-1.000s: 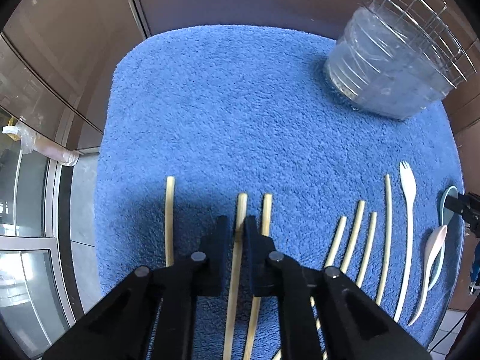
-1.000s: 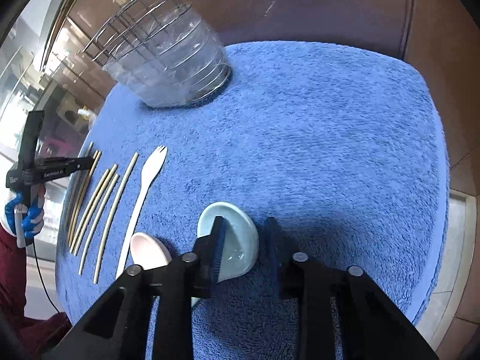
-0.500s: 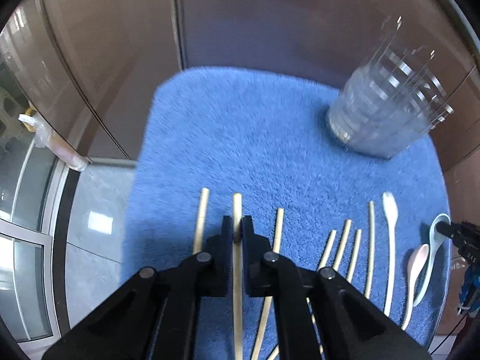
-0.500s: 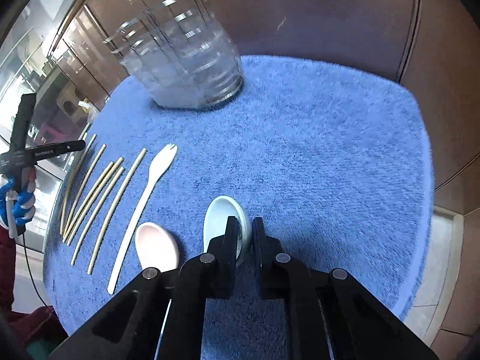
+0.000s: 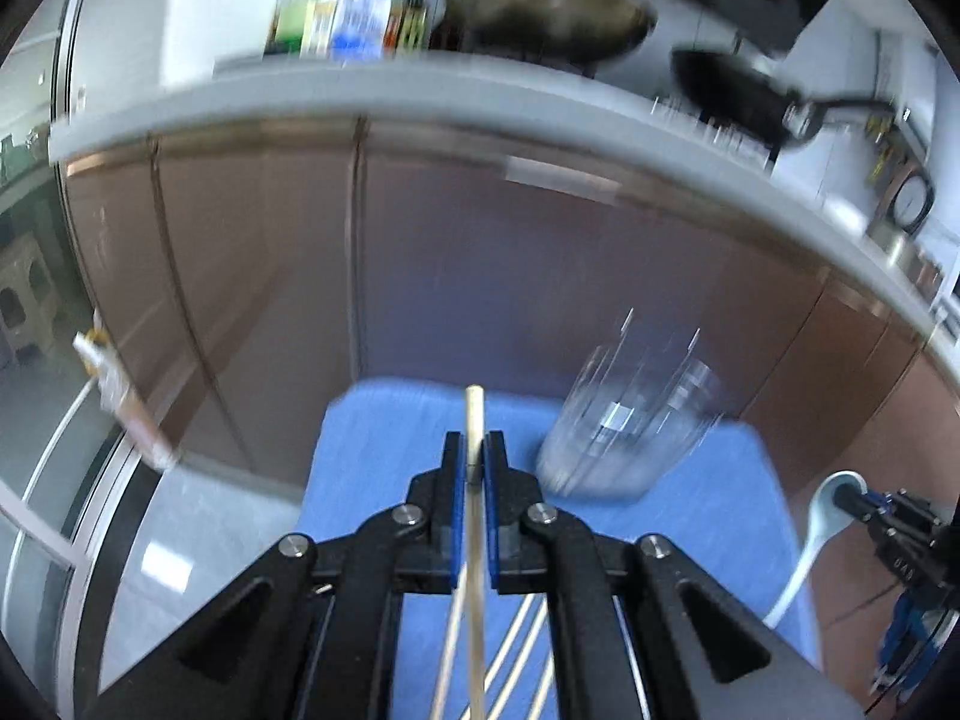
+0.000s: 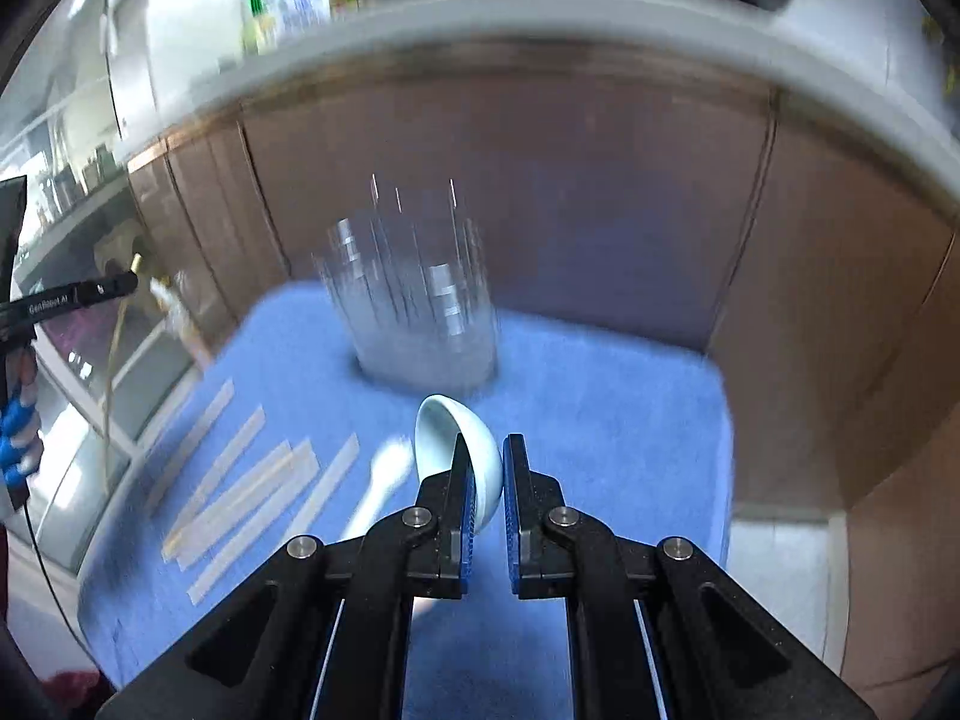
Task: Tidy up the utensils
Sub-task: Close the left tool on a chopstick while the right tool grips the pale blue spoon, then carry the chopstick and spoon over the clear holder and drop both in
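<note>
In your left wrist view, your left gripper (image 5: 474, 468) clenched a chopstick (image 5: 474, 420) running straight ahead along the fingers; the blurred holder (image 5: 630, 432) stood ahead and right on the blue mat (image 5: 384, 456). In your right wrist view, your right gripper (image 6: 487, 474) grasped the pale spoon (image 6: 456, 438), bowl forward, holder (image 6: 414, 312) just beyond, its openings unreadable.

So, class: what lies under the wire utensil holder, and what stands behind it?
The wire utensil holder stands on the blue towel. Behind it are brown cabinet doors below a grey counter edge. Motion blur hides whether anything is inside the holder.
</note>
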Available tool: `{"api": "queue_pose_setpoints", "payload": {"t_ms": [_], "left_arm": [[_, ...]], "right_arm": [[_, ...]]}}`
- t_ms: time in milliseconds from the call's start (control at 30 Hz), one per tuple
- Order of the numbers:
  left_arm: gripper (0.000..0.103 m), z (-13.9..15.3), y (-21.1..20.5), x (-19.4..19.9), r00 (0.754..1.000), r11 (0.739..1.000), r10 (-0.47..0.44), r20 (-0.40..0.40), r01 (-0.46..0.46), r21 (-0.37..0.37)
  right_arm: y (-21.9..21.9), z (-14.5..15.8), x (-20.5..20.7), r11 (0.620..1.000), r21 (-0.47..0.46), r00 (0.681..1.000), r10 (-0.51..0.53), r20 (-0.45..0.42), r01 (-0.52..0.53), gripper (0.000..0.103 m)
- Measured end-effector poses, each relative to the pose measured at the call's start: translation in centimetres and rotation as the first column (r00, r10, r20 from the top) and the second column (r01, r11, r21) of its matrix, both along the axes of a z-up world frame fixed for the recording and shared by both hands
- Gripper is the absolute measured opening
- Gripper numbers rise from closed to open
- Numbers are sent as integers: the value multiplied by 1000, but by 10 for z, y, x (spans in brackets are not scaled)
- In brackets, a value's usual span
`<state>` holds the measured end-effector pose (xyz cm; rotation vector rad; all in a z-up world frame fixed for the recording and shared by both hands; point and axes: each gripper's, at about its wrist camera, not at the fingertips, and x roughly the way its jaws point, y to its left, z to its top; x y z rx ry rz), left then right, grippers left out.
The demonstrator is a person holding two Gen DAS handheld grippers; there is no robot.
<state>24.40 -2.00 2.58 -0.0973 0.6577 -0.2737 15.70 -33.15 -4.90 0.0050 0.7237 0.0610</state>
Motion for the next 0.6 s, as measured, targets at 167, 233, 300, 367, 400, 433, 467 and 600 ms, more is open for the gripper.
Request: {"api": "queue_pose_setpoints", "payload": {"t_ms": [167, 233, 300, 367, 400, 433, 467, 600], "left_arm": [[5, 50, -23, 17, 988, 995, 26, 151, -11, -97], [5, 63, -33, 26, 980, 990, 45, 195, -17, -143], [5, 71, -44, 38, 971, 984, 57, 232, -15, -179], [5, 77, -54, 54, 961, 976, 76, 265, -17, -218], [5, 77, -59, 62, 958, 971, 86, 273, -18, -240], [5, 78, -61, 67, 956, 966, 93, 278, -20, -256], [5, 76, -65, 75, 953, 962, 105, 284, -25, -272], [5, 55, -83, 101, 950, 954, 135, 282, -47, -298]], "right_arm": [[23, 55, 24, 999, -30, 978, -36, 204, 43, 8], [29, 67, 37, 998, -34, 960, -46, 278, 58, 8], [35, 73, 53, 995, -47, 939, -62, 339, 83, 8], [39, 73, 68, 991, -75, 920, -75, 385, 112, 8], [40, 70, 74, 989, -84, 913, -81, 399, 124, 8], [41, 69, 78, 987, -91, 907, -86, 413, 135, 8], [42, 66, 83, 983, -102, 898, -93, 430, 150, 8], [38, 58, 104, 979, -113, 883, -101, 459, 171, 8]]}}
